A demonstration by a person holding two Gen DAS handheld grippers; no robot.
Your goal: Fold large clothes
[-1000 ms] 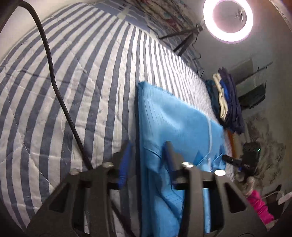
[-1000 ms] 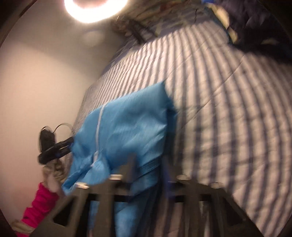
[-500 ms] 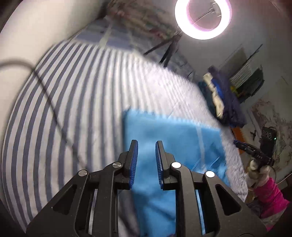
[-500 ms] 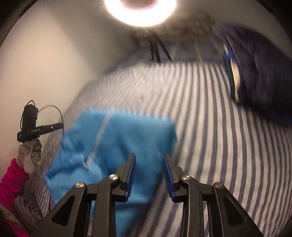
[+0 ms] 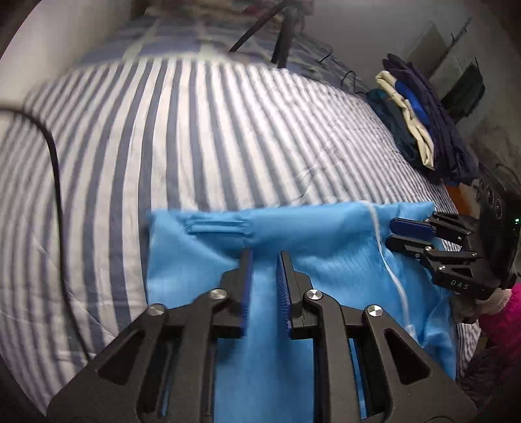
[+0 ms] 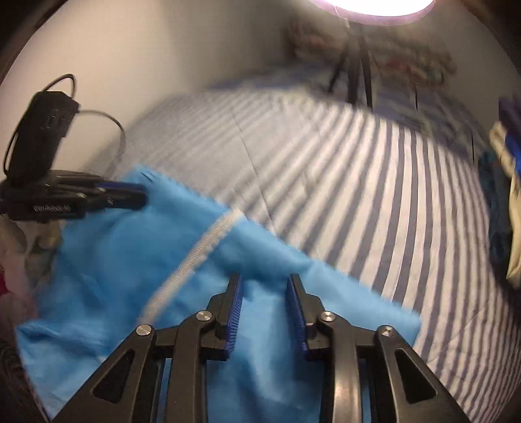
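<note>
A light blue garment (image 5: 202,260) with a white zip line (image 5: 379,240) lies folded flat on the striped bed. My left gripper (image 5: 265,257) hovers over its far edge, jaws a narrow gap apart, with only cloth showing below the gap. My right gripper (image 5: 390,233) sits at the garment's far right corner. In the right wrist view the right gripper (image 6: 264,279) is over the blurred blue garment (image 6: 107,276); its jaws are closing and grip nothing. The left gripper (image 6: 142,195) shows there at the far left corner.
The blue-and-white striped quilt (image 5: 195,130) stretches away beyond the garment. A pile of folded clothes (image 5: 420,123) sits at the right edge. Tripod legs (image 5: 283,35) and a ring light (image 6: 374,6) stand at the head. A black cable (image 5: 55,169) crosses the left. A pink sleeve (image 5: 501,315) is at the right.
Both grippers have let go of the blue cloth's edge, rolled and swung across the bed. The garment now lies crosswise under them, and each gripper appears close in the other's view.
</note>
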